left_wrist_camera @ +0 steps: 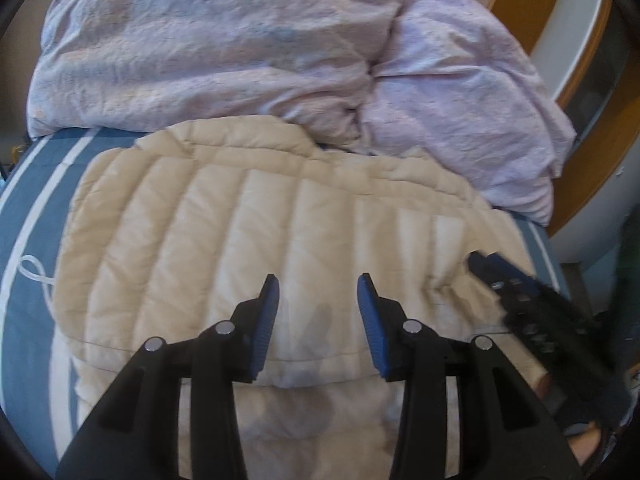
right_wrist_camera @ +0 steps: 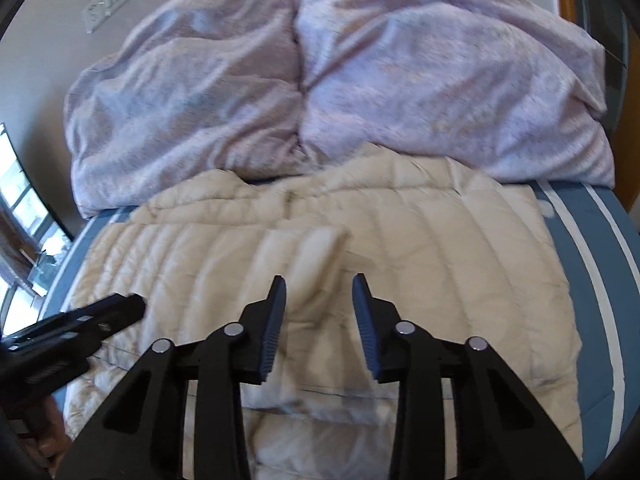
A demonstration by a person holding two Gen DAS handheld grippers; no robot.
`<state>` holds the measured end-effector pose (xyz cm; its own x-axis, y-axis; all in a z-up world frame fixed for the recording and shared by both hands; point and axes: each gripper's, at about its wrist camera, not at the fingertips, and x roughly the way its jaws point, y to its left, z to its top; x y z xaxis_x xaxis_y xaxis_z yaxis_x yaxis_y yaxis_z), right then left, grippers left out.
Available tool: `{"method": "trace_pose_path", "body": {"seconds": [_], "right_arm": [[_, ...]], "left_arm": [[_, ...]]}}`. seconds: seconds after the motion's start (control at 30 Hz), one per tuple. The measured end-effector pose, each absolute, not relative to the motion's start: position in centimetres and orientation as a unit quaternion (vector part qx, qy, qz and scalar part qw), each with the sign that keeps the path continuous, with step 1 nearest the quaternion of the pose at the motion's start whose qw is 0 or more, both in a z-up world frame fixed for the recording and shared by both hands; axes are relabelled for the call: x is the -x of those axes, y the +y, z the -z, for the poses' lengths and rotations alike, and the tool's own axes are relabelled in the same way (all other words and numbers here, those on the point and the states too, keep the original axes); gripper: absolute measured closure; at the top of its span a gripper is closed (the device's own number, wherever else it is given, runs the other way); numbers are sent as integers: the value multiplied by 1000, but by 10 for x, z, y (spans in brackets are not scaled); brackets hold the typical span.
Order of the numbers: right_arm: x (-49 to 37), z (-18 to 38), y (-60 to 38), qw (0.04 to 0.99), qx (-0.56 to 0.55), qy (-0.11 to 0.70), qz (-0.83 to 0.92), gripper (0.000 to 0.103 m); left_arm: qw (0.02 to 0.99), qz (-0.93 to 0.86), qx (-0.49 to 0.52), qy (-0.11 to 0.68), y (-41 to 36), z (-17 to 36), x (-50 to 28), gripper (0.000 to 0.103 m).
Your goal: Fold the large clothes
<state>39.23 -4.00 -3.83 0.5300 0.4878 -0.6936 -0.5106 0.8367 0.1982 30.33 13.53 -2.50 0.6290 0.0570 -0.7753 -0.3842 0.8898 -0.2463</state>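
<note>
We hold a gripper in each hand above a bed whose sheet [left_wrist_camera: 28, 216] is blue with white stripes. The thing we are folding, a cream quilted puffer jacket [left_wrist_camera: 224, 216], lies spread flat across the near part of the bed, its stitched channels running away from us. A folded layer of it sits on top, with its edge crossing just under our jaws in both wrist views. A thin white cord [left_wrist_camera: 34, 272] loops out from the jacket's left side onto the sheet.

Behind the jacket, a crumpled lilac duvet [left_wrist_camera: 208, 48] is heaped along the far side of the bed, and its near edge touches the jacket's far edge.

Our left gripper [left_wrist_camera: 319, 286] hangs over the middle of the jacket with its jaws apart, nothing between the blue pads [left_wrist_camera: 266, 320], only quilted fabric below them. Our right gripper [right_wrist_camera: 319, 286] hangs over the jacket too, its jaws also parted and gripping nothing, a small raised flap of the jacket [right_wrist_camera: 316, 248] lying just beyond its tips. Whether either gripper's tips touch the fabric we cannot tell.

Each gripper shows in the other's view as a blurred black shape near the jacket's near edge. A wooden frame [left_wrist_camera: 592, 128] curves at the right of the left wrist view, and a wall plate [right_wrist_camera: 107, 2] shows in the right wrist view.
</note>
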Motion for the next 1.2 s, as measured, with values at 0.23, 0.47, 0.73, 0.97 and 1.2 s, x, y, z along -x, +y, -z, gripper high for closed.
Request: {"method": "trace_pose_path", "body": {"seconds": [0.23,0.47,0.73,0.97,1.2], "right_arm": [[-382,47,-10,861,43,391,-321,69],[-394,78,-9,853,69,435,-280,72],[-403,97,-16,852,70,461,-238,76],[-408,109,-21,852,66,470,-221,77],[-400,111,-18,867,83,439,-219,76]], "left_arm": [[874,-161,178,422,157,38,-299,59],[871,-169,171,427,162,49,-299,59],[871,-186,145,430,162,55,-301,54],[868,-200,129,435,166,68,-304,53],[873,-212,95,429,166,85,-307,48]]}}
